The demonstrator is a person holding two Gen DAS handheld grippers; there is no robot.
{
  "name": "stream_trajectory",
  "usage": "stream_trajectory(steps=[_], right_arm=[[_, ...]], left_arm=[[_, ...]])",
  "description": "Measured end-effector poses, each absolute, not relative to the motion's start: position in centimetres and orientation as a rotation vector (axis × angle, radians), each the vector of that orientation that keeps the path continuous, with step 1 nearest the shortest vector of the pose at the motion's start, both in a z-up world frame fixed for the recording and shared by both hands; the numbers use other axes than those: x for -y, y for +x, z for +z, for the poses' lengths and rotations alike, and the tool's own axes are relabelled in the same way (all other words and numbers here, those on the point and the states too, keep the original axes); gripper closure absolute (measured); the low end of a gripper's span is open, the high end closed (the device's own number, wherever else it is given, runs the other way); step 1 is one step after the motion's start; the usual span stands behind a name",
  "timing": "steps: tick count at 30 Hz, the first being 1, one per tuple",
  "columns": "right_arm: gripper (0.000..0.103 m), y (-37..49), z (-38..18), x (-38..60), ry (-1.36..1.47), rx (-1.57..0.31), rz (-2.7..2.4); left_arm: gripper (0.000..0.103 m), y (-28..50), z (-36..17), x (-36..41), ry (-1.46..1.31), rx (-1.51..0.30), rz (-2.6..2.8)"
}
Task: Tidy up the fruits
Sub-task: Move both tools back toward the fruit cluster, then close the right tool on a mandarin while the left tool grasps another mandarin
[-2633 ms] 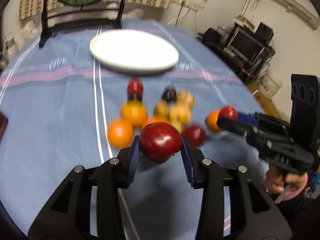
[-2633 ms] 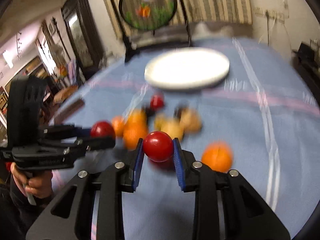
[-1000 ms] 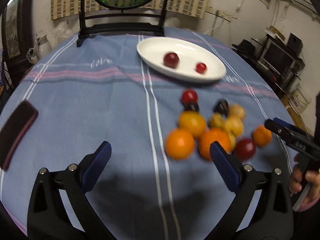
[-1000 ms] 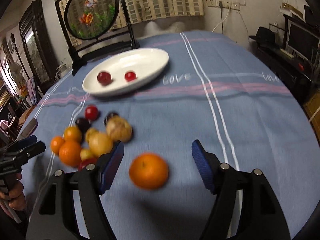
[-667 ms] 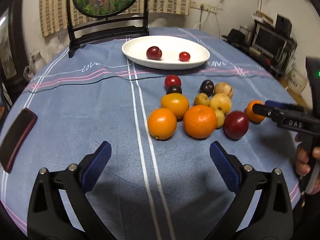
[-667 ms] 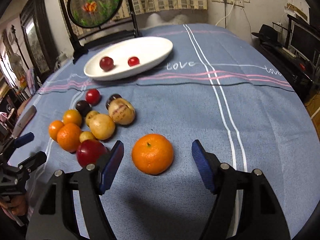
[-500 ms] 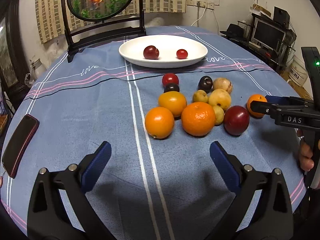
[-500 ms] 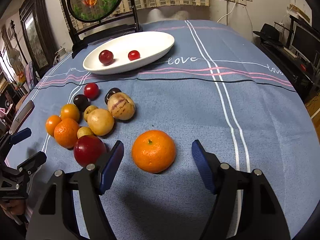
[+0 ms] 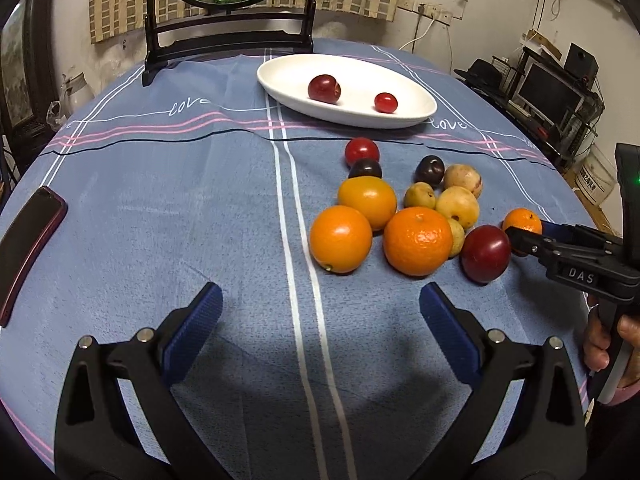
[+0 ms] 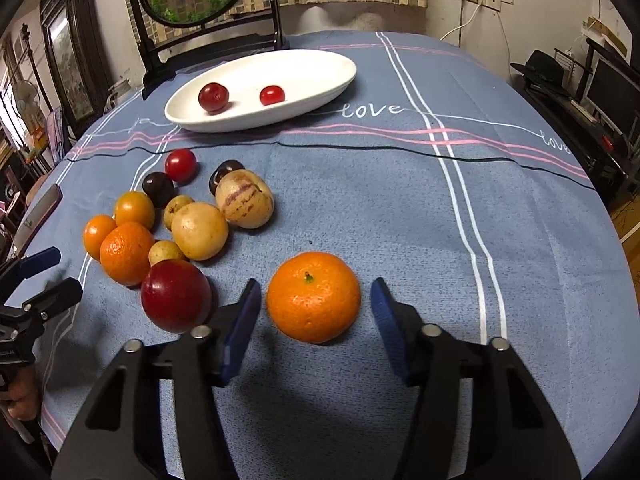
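The right gripper (image 10: 316,312) has just been closing its jaws around the lone orange (image 10: 313,296) on the table (image 10: 400,200), pads not quite touching; I'd keep it centred and squeeze gently so the fruit doesn't roll. The left gripper (image 9: 320,328) hangs wide and empty, short of the fruit pile (image 9: 400,208). I count two red fruits on the white plate (image 10: 320,60), and on the cloth four orange ones, four yellowish, two dark plums, one small red and one big red.
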State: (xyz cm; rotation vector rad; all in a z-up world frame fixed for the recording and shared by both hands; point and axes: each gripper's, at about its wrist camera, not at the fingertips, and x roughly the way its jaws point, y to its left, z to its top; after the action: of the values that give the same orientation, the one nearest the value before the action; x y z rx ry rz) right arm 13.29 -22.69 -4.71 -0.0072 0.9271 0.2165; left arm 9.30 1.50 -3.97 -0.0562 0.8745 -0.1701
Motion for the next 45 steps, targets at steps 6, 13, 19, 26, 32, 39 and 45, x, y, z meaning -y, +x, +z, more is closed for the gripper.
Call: stream_trajectory(steps=[6,13,19,26,32,39,45], right_arm=[[0.058,13.5,-4.9,23.1,0.023,-0.935,0.236],[0.057,13.7,-5.0,23.7,0.076,-0.944,0.262],[0.057,13.7,-5.1,23.7,0.083,-0.945,0.265],[0.057,13.7,-5.1,23.7,0.088,-0.945,0.267],[0.057,13.7,-5.1,23.8,0.093,-0.944,0.269],[0.057,13.7,-5.2,23.8,0.094,-0.944,0.269],[0.058,13.8,-5.1,23.9,0.113,-0.943,0.276]], left_arm=[[0.003,9.3,-3.8,-1.6,-0.066,-0.861,-0.213],[0.022,11.3,-3.4,-1.3,0.070,-0.833,-0.297],[0.042,13.2,-4.2,-1.8,0.074,-0.885,-0.368],[0.046,13.8,-4.5,-1.4,0.088,-0.897,-0.392],[0.065,14.3,-5.0,-0.7,0.107,-0.932,-0.424],[0.065,14.4,-5.0,-0.3,0.119,-0.930,-0.415],[0.065,14.2,-4.9,-0.4,0.124,-0.921,-0.401]])
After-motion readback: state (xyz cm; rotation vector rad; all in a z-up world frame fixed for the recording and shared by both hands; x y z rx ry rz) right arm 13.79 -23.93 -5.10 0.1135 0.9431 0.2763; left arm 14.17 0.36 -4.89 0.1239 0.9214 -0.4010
